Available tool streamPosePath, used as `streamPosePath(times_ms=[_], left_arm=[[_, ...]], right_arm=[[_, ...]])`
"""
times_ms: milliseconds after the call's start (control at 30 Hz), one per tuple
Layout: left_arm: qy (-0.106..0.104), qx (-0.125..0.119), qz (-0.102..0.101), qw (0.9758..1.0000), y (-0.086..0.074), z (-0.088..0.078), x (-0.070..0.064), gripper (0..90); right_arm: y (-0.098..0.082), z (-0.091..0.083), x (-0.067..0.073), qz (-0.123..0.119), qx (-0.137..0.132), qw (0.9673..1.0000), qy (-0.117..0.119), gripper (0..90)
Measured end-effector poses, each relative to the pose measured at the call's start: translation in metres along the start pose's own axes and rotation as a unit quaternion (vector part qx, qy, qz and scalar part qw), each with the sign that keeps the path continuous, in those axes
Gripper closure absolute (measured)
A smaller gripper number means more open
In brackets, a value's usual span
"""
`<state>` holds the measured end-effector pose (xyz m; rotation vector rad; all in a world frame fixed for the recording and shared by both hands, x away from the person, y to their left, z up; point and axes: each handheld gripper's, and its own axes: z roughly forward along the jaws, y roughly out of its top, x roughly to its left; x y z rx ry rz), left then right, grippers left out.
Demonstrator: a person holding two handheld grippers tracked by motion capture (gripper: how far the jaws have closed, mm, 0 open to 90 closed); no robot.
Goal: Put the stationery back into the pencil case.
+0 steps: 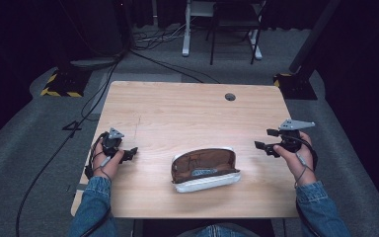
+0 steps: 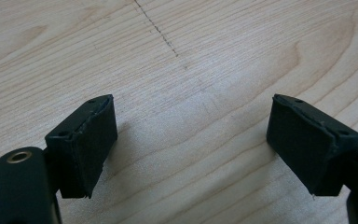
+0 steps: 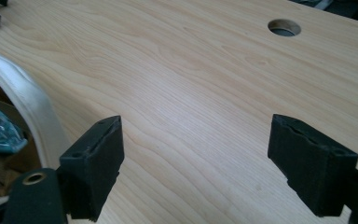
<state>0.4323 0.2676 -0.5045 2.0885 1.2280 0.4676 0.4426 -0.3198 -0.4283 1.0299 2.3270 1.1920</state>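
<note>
Jaws of both grippers gape beside one pouch (image 1: pixel 205 169) on one table (image 1: pixel 177 108).

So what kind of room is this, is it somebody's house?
Probably not a house. It looks like a lab or recording studio: dark curtains hang around, cables run over the grey floor, and stand bases with yellow-black tape flank one wooden table holding a pouch.

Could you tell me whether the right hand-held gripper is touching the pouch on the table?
Apart. The high view shows bare table between the right hand-held gripper and the pouch.
</note>
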Motion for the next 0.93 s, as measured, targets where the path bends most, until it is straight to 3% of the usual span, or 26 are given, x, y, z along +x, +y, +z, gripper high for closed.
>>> streamPosePath(times_ms=[67,467,633,700,767,900,933], left_arm=[[-0.001,0.000,0.001,1.0000,0.000,0.000,0.000,16.4],[-0.002,-0.001,0.002,1.0000,-0.001,-0.001,-0.001,16.4],[-0.002,0.000,0.003,1.0000,-0.001,-0.001,0.000,16.4],[-0.002,-0.001,0.001,1.0000,-0.001,-0.001,-0.001,16.4],[-0.001,-0.001,0.001,1.0000,-0.001,-0.001,-0.001,16.4],[-0.001,0.000,0.000,1.0000,-0.001,0.000,-0.001,16.2],[-0.001,0.001,0.002,1.0000,-0.001,-0.001,-0.001,16.2]], right_arm=[[-0.006,0.001,-0.005,-0.008,0.009,0.9999,0.000,20.3],[-0.037,0.014,-0.026,-0.002,0.048,0.9985,-0.027,20.8],[-0.047,0.021,-0.030,0.016,0.050,0.9980,-0.035,18.2],[-0.055,0.026,-0.033,0.042,0.047,0.9971,-0.043,17.3],[-0.058,0.028,-0.034,0.045,0.049,0.9967,-0.048,17.3],[-0.065,0.031,-0.034,0.028,0.070,0.9951,-0.063,13.5],[-0.067,0.033,-0.033,0.037,0.060,0.9952,-0.068,12.7]])
